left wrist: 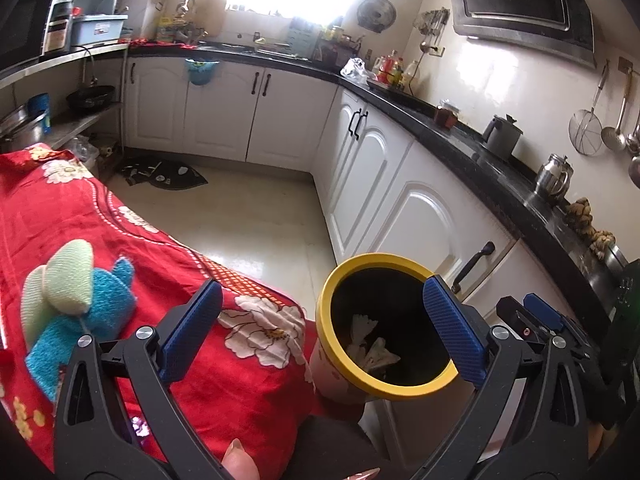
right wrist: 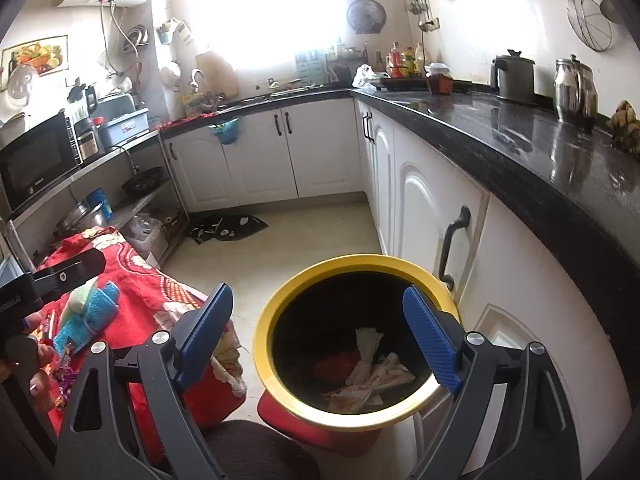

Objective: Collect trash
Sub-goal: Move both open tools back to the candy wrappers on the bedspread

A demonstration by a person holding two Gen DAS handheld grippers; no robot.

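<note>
Right wrist view: right tongs [right wrist: 318, 334] hang spread wide and empty above the yellow-rimmed bin [right wrist: 280, 372] on the floor, where crumpled wrappers [right wrist: 370, 376] lie at the bottom. Left tongs [left wrist: 320, 330] are likewise apart, holding nothing, over the red flowered cloth [left wrist: 224, 396] on the desk beside the bin.

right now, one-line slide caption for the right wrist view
Open right tongs hover above the yellow-rimmed bin, wrappers inside.
</note>
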